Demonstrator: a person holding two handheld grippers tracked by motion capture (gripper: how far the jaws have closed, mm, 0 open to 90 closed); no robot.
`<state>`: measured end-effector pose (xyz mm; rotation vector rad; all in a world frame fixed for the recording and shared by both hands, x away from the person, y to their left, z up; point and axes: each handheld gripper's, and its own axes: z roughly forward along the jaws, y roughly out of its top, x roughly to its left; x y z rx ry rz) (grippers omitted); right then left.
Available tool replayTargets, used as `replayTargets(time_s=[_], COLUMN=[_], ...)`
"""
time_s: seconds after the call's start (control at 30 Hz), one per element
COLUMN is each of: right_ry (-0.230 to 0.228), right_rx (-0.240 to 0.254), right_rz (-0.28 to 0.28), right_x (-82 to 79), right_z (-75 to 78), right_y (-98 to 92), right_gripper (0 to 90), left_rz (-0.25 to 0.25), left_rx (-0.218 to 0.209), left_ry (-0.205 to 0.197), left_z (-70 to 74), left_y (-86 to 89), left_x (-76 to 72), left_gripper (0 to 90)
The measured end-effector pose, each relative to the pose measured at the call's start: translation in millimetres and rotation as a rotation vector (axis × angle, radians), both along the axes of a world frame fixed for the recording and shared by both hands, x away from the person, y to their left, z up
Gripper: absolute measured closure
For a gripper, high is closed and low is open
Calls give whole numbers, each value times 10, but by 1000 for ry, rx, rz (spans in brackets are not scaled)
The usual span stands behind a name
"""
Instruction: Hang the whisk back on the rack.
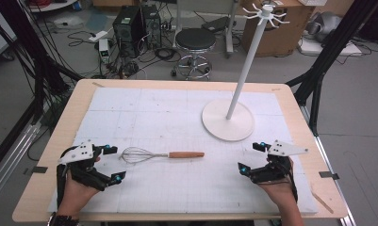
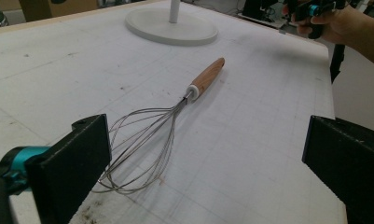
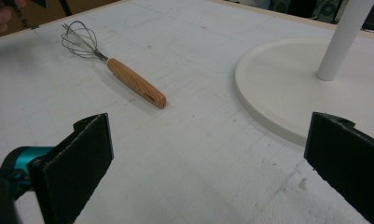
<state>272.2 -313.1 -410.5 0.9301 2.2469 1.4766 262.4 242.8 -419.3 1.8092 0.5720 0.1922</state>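
Here your wire balloon whisk with the light wooden handle [image 1: 160, 154] lies flat on the white gridded mat [image 1: 144, 113] that covers the pale wooden table [image 1: 59, 136], near the front edge and somewhat left of the middle, with its wire head pointing toward your left side and its handle toward your right. Your left gripper [image 1: 112, 163] rests just beside the wire head, its black jaws spread wide and pinching nothing; in the left gripper view the wires sit close in front of the left jaw, not between the pads, and they touch neither. Your right gripper [image 1: 250, 157] sits well apart from the whisk, off the handle's end, and its jaws are likewise spread wide and empty; bare mat lies between them and the handle, so nothing blocks that side. The round white base of the tall white pole stand [image 1: 228, 120] stands on the mat behind and to the right of the whisk, near your right gripper but clear of the handle, and the pole rises to a crown of white hooks [image 1: 267, 13] at the top. Beyond the far edge of the table, on the floor, you have a black round stool [image 1: 195, 42], a dark computer tower [image 1: 130, 23] with loose cables, and a brown cardboard box [image 1: 281, 33].
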Motion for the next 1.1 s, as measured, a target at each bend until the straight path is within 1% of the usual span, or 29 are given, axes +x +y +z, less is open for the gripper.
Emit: replayTargets(time_s=[0.07,0.23,0.27,0.37,0.43,0.53,0.63,0.67,0.77,0.87,0.93,1.03,1.07,1.1], right_ry=[-4,-4,-6,-6,-5,-1,-5,-4,-1,-4,2,6,-3,1], right_rx=[-1,2,0,3,4,7,4,3,1,0,0,-6,-12,-13], right_rz=[-1,-8,-9,-9,-9,-10,-11,-12,-12,-12,-12,-8,-7,-8], right_x=[-4,-28,-25,-23,-31,-32,-26,-24,-20,-17,-18,-16,-7,-8], right_z=[3,-2,-2,3,2,2,-2,-3,-8,-8,-9,-13,-16,-18], right_y=[-11,-42,-43,-34,-33,-42,-47,-48,-47,-48,-48,-36,-34,-30], right_gripper=[1,1,1,1,1,1,2,2,2,2,2,2,2,2], left_rz=[-4,-6,-2,-4,-9,-10,-26,-30,-45,-68,-83,-102,-105,-112], left_rx=[8,20,25,19,23,37,69,86,108,145,167,209,215,220], left_ry=[-4,7,12,12,10,16,20,17,19,18,27,31,35,38], left_z=[3,-1,7,47,70,111,188,223,327,400,427,450,452,455], left_y=[-13,-43,-48,-81,-107,-169,-253,-281,-401,-532,-638,-778,-822,-859], left_x=[9,12,12,7,9,22,64,86,144,210,252,318,334,356], left_gripper=[18,18,18,18,18,18,18,18,18,18,18,18,18,18])
